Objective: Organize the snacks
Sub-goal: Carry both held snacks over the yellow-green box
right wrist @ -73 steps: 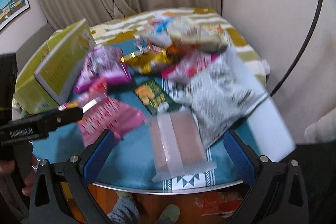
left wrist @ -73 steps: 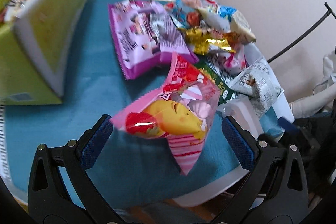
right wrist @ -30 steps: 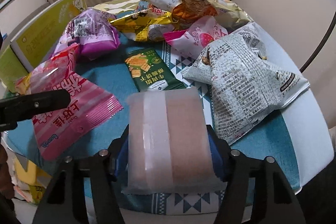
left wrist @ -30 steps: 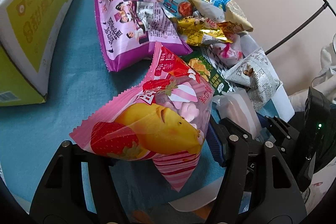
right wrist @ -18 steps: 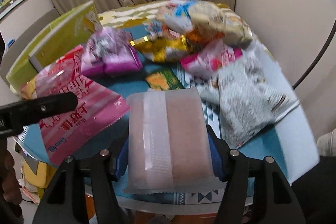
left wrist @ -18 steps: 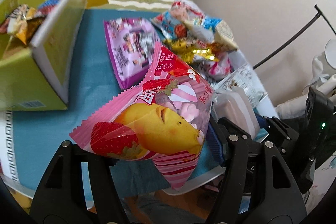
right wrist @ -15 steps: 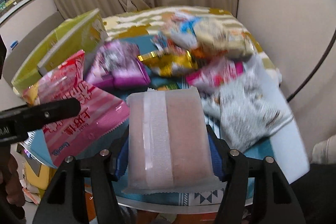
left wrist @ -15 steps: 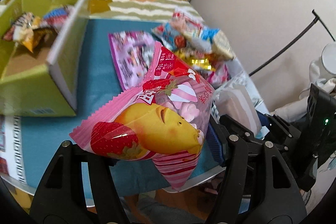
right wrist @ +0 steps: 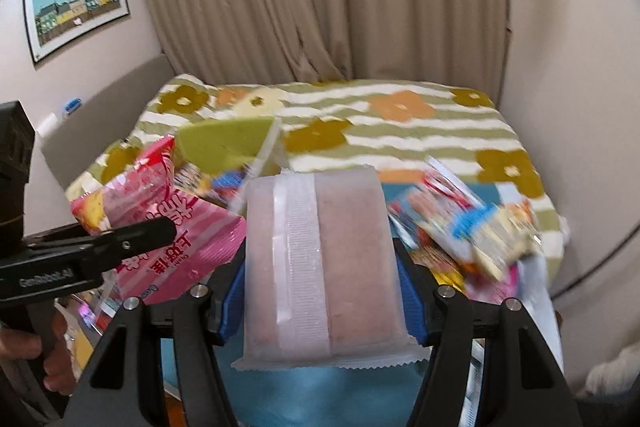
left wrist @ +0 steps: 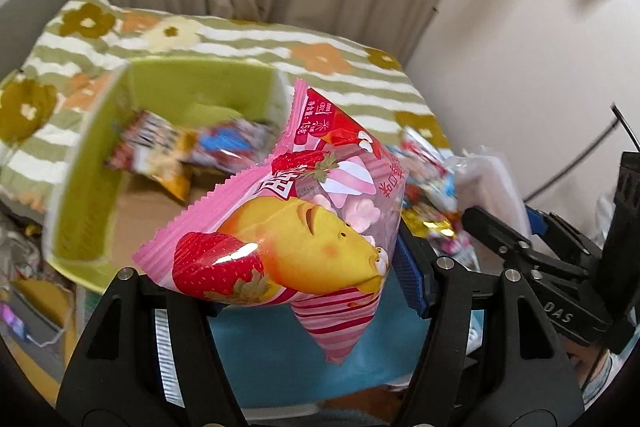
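Both grippers clamp a snack above the table.

Nearest, the left gripper [left wrist: 308,283] pinches the pink bag [left wrist: 296,227]; the right gripper [right wrist: 320,295] squeezes the pale packet [right wrist: 324,267]. Beyond, at eleven o'clock, the green box [left wrist: 80,195] holds snacks.

Surface: I see a table with a blue cloth [left wrist: 280,359], its patterned border showing at the near edge.
Left side: a green box [left wrist: 86,211] stands on it, open at the top, with blurred snack packets [left wrist: 168,151] inside.
Right side: a heap of snack bags [right wrist: 476,227] lies on the cloth.
Behind: a striped, flowered bedcover [right wrist: 400,123] beyond the table.
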A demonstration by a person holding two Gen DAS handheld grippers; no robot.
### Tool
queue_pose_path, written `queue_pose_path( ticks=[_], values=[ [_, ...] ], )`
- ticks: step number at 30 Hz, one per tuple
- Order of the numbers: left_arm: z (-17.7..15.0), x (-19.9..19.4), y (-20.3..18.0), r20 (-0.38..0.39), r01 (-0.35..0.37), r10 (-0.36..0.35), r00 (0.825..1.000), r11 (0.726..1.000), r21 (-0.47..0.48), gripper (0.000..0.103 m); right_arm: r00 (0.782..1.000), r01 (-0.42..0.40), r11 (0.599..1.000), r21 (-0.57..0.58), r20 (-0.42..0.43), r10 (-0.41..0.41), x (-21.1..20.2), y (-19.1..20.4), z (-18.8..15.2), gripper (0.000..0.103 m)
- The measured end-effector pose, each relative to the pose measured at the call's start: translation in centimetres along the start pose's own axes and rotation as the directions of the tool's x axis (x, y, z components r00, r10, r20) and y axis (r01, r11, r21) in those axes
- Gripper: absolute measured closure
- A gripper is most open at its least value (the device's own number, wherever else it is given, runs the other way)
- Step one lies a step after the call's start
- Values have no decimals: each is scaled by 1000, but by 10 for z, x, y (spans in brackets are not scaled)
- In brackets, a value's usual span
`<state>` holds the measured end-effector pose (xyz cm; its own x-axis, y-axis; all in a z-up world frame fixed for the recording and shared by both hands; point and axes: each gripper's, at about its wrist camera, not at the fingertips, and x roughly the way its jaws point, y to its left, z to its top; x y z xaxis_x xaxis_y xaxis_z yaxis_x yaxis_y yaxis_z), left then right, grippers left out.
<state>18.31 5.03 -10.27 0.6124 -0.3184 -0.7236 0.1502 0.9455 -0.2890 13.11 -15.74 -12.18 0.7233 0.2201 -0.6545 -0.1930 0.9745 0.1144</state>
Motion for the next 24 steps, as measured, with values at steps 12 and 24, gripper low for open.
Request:
queue_pose_path(
  ticks=[12,24],
  values=[
    [50,33,120,-107,-83,81,991,996,-14,41,995,-88,996,4,-51,89,78,88,63,43],
    [43,74,148,-196,-146,163,967,984,99,0,987,-28,999,18,-159,31,136,115,65,44]
  ],
)
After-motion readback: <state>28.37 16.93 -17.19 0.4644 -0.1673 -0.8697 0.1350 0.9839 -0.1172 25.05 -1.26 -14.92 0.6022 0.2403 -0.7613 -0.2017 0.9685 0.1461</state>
